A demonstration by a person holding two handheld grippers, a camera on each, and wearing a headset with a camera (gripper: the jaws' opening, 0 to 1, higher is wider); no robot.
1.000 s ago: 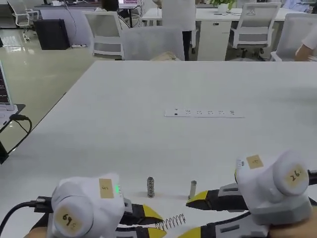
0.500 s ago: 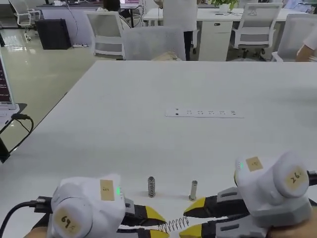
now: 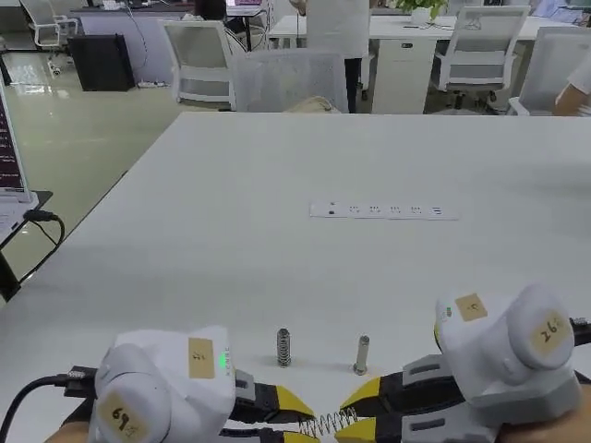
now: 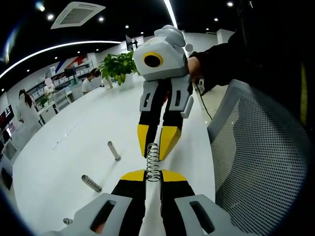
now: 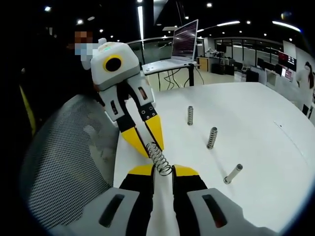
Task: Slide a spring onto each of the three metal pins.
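A loose spring (image 3: 331, 424) hangs level between my two grippers just above the white table's near edge. My left gripper (image 3: 309, 423) is shut on its left end. My right gripper (image 3: 347, 417) faces it, jaws closed on the right end. In the left gripper view the spring (image 4: 153, 160) runs from my left gripper (image 4: 153, 175) up to the right gripper (image 4: 155, 142). One upright pin (image 3: 283, 347) wears a spring; the pin (image 3: 362, 354) beside it is bare. In the right gripper view two pins (image 5: 190, 115) (image 5: 212, 137) carry springs and the nearest pin (image 5: 233, 173) is bare.
A flush socket strip (image 3: 383, 210) lies in the middle of the table (image 3: 277, 231). Office chairs (image 3: 286, 81) stand along the far edge. A mesh chair back (image 5: 64, 162) sits close behind the grippers at the near edge.
My right gripper has moved left to the spring held by the left gripper, and its jaws have narrowed onto the spring's free end. The pins stay put.
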